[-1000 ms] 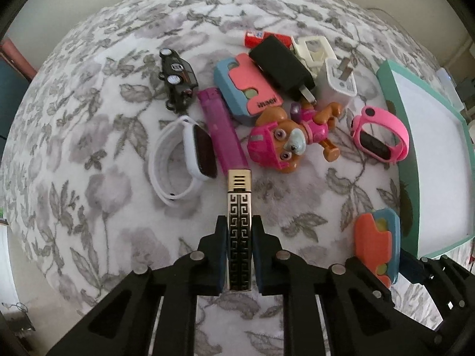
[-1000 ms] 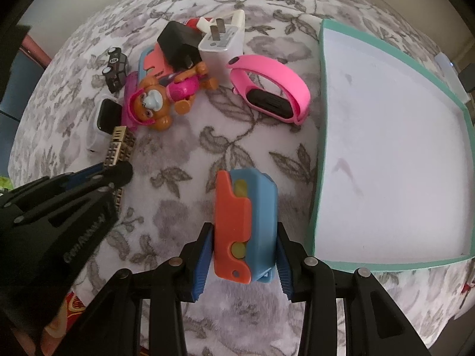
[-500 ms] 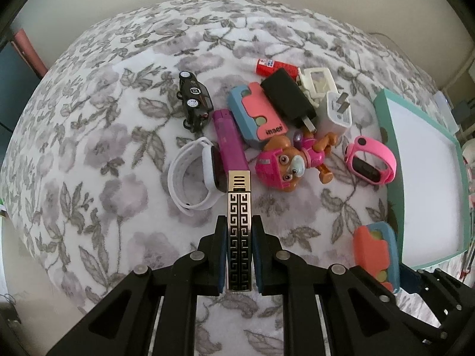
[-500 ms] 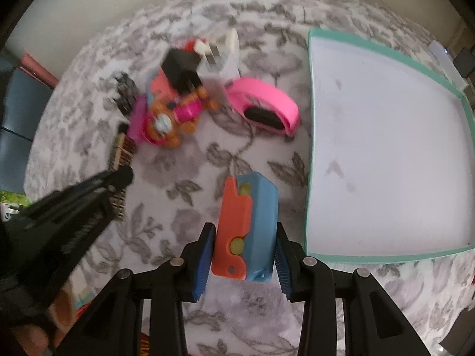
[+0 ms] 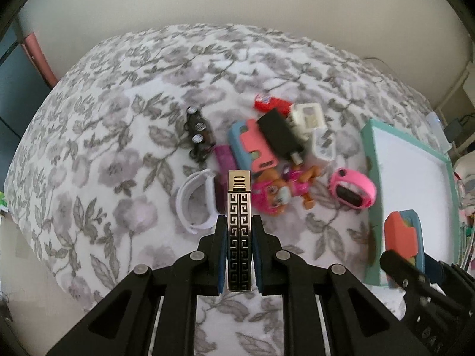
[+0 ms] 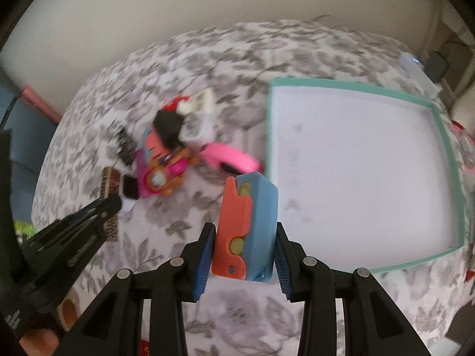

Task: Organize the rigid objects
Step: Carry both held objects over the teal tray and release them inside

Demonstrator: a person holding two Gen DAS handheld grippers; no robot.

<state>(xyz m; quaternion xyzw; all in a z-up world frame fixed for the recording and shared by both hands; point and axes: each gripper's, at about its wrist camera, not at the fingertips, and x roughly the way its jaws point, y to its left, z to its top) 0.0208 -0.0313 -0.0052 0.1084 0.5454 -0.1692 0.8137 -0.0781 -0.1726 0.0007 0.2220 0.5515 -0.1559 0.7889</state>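
Right now, both my claws are loaded and held above the flowered bedspread (image 5: 98,136).
Slip risk: my right gripper (image 6: 242,255) pinches the orange-and-blue toy (image 6: 245,228) only at its lower end, the rest standing out past the blue pads; I judge a quick swing could twist it loose.
Miss risk: the toy hangs by the near-left corner of the teal tray (image 6: 350,84), so letting go early could land it on the rim or the bedspread.
Lighter: my left gripper (image 5: 240,255) is clamped on the patterned gold lighter (image 5: 239,225), which is smooth-sided and may slide.
Crowding: the two grippers sit close, so I could knock them together.
Pose: both claws point forward and down, the left over the pile's near edge beside the white watch (image 5: 194,201), the right toward the tray.
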